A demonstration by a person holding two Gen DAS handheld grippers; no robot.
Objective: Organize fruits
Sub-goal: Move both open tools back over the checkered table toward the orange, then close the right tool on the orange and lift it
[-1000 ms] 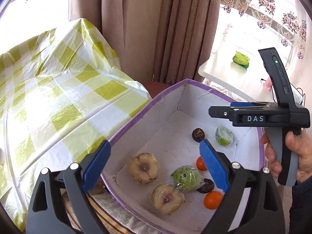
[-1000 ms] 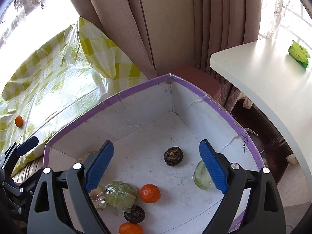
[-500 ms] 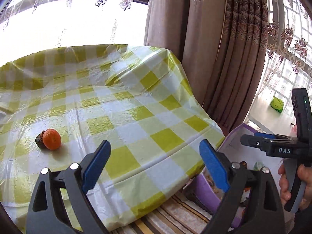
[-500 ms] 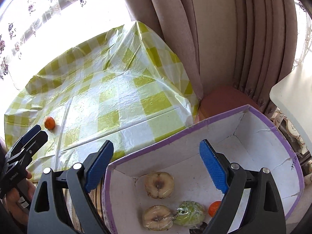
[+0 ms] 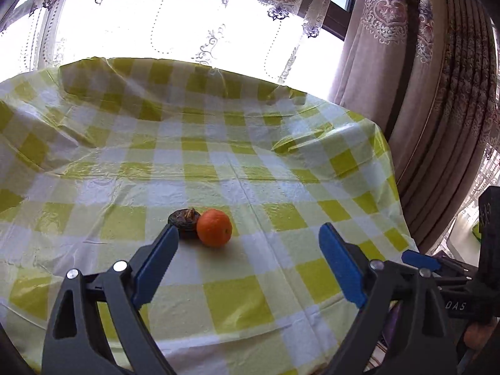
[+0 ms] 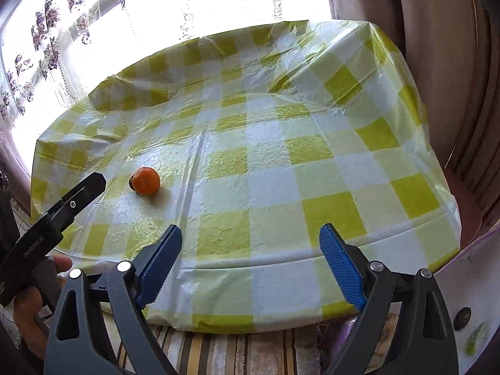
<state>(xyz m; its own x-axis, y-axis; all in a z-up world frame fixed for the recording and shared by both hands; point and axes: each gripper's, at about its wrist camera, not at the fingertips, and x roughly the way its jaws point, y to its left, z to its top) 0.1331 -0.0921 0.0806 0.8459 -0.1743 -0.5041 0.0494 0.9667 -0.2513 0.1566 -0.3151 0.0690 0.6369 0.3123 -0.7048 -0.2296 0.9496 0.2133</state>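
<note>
An orange tangerine (image 5: pixel 215 227) lies on the yellow-checked tablecloth (image 5: pixel 281 181), touching a dark brown fruit (image 5: pixel 184 218) on its left. My left gripper (image 5: pixel 247 259) is open and empty, just short of the two fruits, its left pad near the dark fruit. In the right wrist view the tangerine (image 6: pixel 145 180) sits far left on the cloth. My right gripper (image 6: pixel 250 265) is open and empty over the table's near edge. The white box with a purple rim (image 6: pixel 478 300) shows at the lower right, with a dark fruit (image 6: pixel 462 314) inside.
Curtains (image 5: pixel 422 93) hang at the right of the table and a bright window (image 5: pixel 156 25) is behind it. A striped surface (image 6: pixel 237 353) lies below the table's near edge. The left tool's body (image 6: pixel 53 215) is at the left of the right wrist view.
Both grippers have swung left from the box to the table. The left one has come close to the tangerine and dark fruit. Both have stayed open.
</note>
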